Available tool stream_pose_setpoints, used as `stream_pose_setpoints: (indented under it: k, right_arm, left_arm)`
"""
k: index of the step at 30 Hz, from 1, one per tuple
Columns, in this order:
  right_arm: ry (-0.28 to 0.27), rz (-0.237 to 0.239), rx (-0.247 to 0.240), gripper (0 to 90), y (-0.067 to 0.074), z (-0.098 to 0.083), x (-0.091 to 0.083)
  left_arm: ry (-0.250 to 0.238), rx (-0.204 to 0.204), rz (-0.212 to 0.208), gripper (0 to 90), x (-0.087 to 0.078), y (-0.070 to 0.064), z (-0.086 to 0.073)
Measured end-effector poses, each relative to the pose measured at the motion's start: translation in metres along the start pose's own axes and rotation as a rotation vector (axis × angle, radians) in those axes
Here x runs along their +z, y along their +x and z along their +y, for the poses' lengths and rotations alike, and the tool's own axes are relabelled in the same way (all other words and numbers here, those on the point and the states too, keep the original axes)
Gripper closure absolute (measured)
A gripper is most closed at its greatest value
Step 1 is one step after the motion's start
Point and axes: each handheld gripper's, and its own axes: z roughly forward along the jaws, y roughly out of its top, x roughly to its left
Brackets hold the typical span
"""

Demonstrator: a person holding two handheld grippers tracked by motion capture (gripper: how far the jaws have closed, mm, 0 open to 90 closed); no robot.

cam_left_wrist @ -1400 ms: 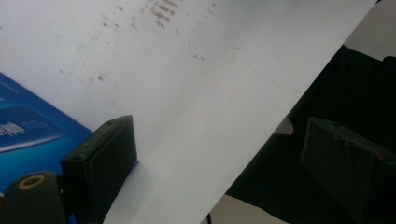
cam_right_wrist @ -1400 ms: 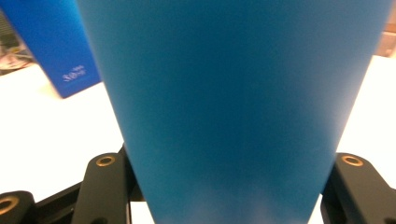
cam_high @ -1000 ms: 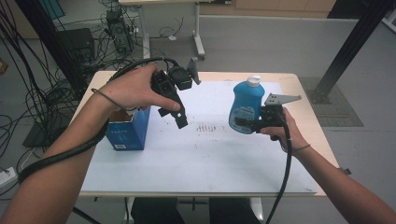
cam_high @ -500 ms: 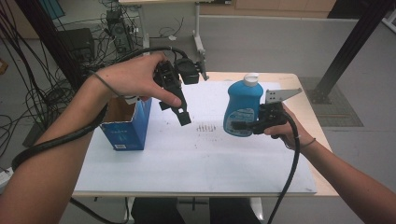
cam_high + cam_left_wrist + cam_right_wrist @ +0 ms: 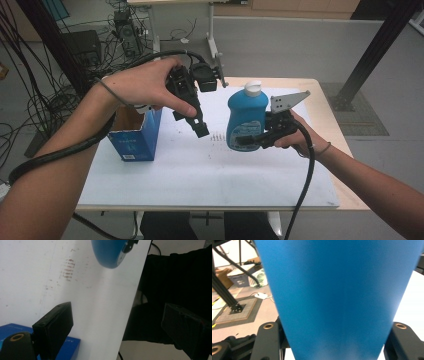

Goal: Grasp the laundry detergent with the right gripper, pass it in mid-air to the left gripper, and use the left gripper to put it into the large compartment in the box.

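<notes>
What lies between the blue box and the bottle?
In the high view, the open left gripper hangs between the blue box and the bottle; under it the white table carries only faint marks.

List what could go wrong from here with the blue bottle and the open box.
1. The right gripper clamps the blue bottle low on its body, clear of the table; the top-heavy bottle could tip or slip in the grip.
2. The left gripper hangs open between the bottle and the blue box, so a move toward the box might bump it.
3. The box looks light; a knock could topple it.
</notes>
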Motion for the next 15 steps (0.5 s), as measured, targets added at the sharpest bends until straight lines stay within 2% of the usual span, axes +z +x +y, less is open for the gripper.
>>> stream_pose_setpoints:
  k: [4, 10, 15]
  right_arm:
    - [-0.004, 0.030, -0.001, 40.2, 0.005, 0.003, 0.007]
    - [0.007, 0.081, -0.027, 40.2, 0.015, 0.008, 0.022]
    - [0.011, 0.100, -0.041, 40.2, 0.021, 0.011, 0.031]
  left_arm:
    - [-0.013, 0.005, -0.008, 10.7, 0.001, -0.001, 0.001]
    - [-0.042, 0.016, -0.012, 10.7, 0.001, -0.004, 0.004]
    - [-0.053, 0.019, -0.012, 10.6, 0.002, -0.005, 0.007]
